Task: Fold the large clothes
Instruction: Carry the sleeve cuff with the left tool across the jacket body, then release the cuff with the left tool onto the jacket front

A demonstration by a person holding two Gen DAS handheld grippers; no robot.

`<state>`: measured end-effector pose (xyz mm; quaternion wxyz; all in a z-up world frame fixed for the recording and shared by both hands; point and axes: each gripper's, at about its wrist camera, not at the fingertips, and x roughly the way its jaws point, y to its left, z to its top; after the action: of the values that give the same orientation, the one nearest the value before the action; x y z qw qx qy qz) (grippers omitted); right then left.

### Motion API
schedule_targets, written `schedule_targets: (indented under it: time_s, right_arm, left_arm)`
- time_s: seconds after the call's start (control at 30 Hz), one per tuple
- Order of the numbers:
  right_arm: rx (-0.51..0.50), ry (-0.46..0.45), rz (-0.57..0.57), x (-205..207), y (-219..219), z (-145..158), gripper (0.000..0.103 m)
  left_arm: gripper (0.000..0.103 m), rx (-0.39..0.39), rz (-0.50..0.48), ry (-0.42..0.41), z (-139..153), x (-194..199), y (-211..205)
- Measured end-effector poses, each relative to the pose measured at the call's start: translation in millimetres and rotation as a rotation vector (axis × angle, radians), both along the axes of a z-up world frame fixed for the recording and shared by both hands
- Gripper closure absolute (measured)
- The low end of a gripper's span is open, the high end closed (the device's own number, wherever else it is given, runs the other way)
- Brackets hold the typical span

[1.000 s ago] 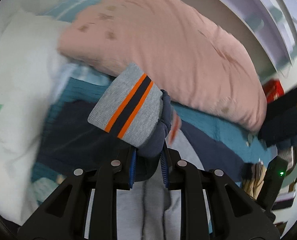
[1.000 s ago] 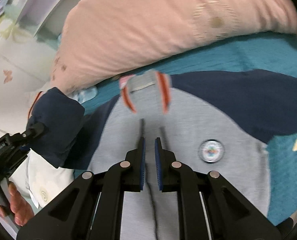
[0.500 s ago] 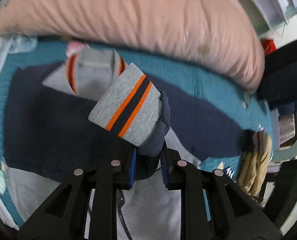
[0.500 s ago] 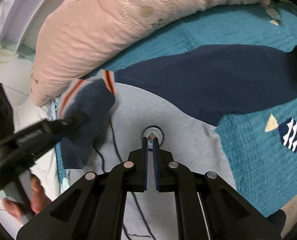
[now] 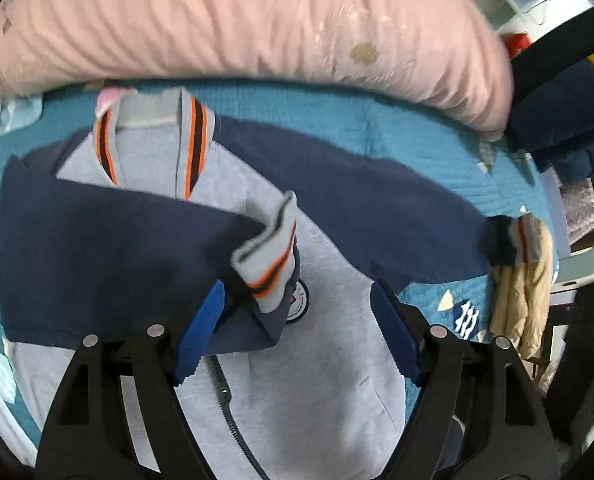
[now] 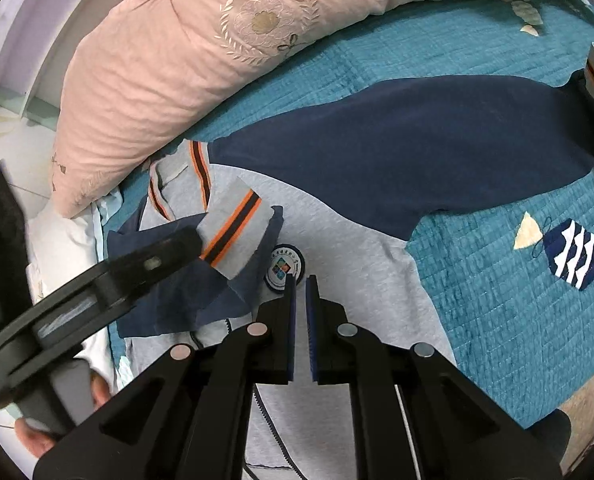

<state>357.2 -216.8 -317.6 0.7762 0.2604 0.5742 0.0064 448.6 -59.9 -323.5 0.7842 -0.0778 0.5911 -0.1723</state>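
A grey zip jacket [image 5: 329, 380] with navy sleeves lies face up on the bed. Its left sleeve [image 5: 97, 248] is folded across the chest. The striped grey and orange cuff [image 5: 269, 256] rests loosely by the round badge [image 6: 285, 268]. My left gripper [image 5: 297, 320] hangs just above the cuff, its jaws opening wide and pressing on nothing. One of its fingers [image 6: 153, 260] shows in the right wrist view. My right gripper [image 6: 300, 284] is shut and empty, with its tips at the badge. The other sleeve [image 6: 437, 140] lies spread out to the right.
A long pink pillow [image 5: 257, 20] lies along the far side of the teal quilt [image 6: 497, 300]. Dark clothes [image 5: 557, 120] and a beige garment [image 5: 517, 300] sit at the right edge. White bedding [image 6: 65, 248] lies at the left. A hand [image 6: 33, 440] holds the left gripper's handle.
The left gripper carried the cuff over the chest, came down and opened, letting the cuff go. The right gripper moved to the badge and stayed shut.
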Motion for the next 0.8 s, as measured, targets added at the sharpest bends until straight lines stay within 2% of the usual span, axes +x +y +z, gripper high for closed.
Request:
schedule_targets:
  time_s: [0.07, 0.13, 0.17, 0.2, 0.27, 0.3, 0.43, 0.63, 0.77, 0.8]
  right_arm:
    - [0.001, 0.008, -0.014, 2, 0, 0, 0.095]
    - [0.045, 0.012, -0.031, 7, 2, -2, 0.094]
    - [0.051, 0.017, -0.031, 10, 3, -2, 0.089]
    - [0.048, 0.021, -0.027, 13, 5, -2, 0.073]
    - [0.022, 0.025, -0.027, 20, 12, -2, 0.050]
    - [0.017, 0.012, -0.032, 23, 15, -2, 0.046]
    - [0.025, 0.022, -0.009, 38, 27, -13, 0.043]
    - [-0.055, 0.123, -0.026, 55, 30, -60, 0.043]
    - [-0.052, 0.181, -0.043, 58, 28, -91, 0.044]
    - [-0.040, 0.197, -0.045, 58, 28, -99, 0.050]
  left_arm:
    - [0.026, 0.008, 0.014, -0.041, 8, -2, 13]
    - [0.026, 0.036, 0.044, -0.044, 9, -1, 32]
    - [0.026, 0.041, 0.057, -0.039, 9, 0, 42]
    - [0.026, 0.045, 0.076, -0.033, 7, 1, 55]
    - [0.026, 0.066, 0.116, -0.019, 4, 5, 80]
    - [0.026, 0.078, 0.139, -0.013, 2, 7, 93]
    - [0.026, 0.107, 0.232, 0.016, -9, 14, 147]
    - [0.027, 0.134, 0.375, 0.095, -47, 17, 228]
    - [0.027, 0.139, 0.412, 0.147, -74, 14, 255]
    - [0.030, 0.137, 0.413, 0.167, -84, 13, 259]
